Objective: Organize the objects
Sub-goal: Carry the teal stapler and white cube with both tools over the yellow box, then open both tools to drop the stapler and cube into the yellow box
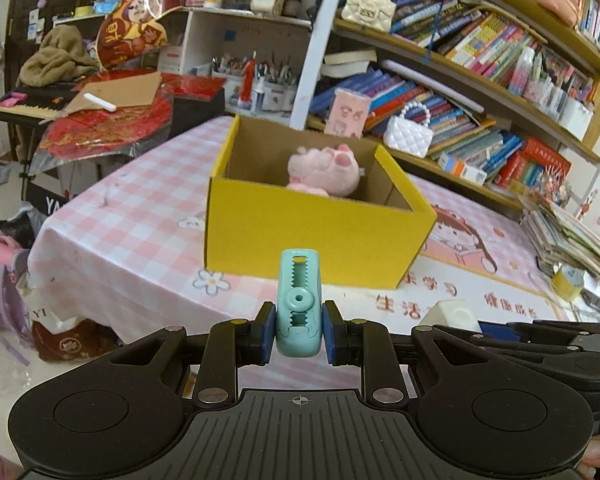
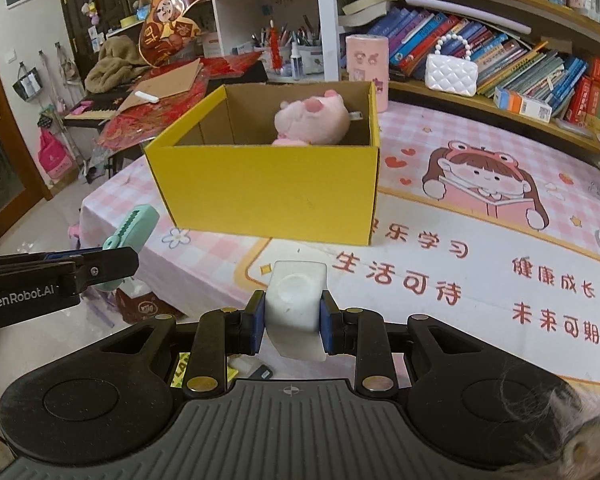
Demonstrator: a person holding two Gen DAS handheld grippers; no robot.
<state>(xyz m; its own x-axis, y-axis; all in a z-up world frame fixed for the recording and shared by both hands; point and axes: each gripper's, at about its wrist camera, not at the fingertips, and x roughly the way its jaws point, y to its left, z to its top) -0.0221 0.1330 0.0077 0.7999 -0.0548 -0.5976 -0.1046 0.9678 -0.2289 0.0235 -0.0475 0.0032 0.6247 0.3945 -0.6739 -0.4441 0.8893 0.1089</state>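
While short of the open yellow cardboard box (image 2: 268,192) near the table's (image 1: 112,224) front edge: left gripper (image 1: 299,330) clamped on mint-green plastic clip (image 1: 299,308), right gripper (image 2: 293,320) on white blocky plastic piece (image 2: 296,300). Carry step; next, forward over rim beside pink plush toy (image 2: 312,120), then release.

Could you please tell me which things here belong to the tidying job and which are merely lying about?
In the job:
- teal clip in the left tongs
- white block in the right tongs
- yellow box
- pink plush inside it

Lying about:
- white handbag
- shelf books
- pink canister
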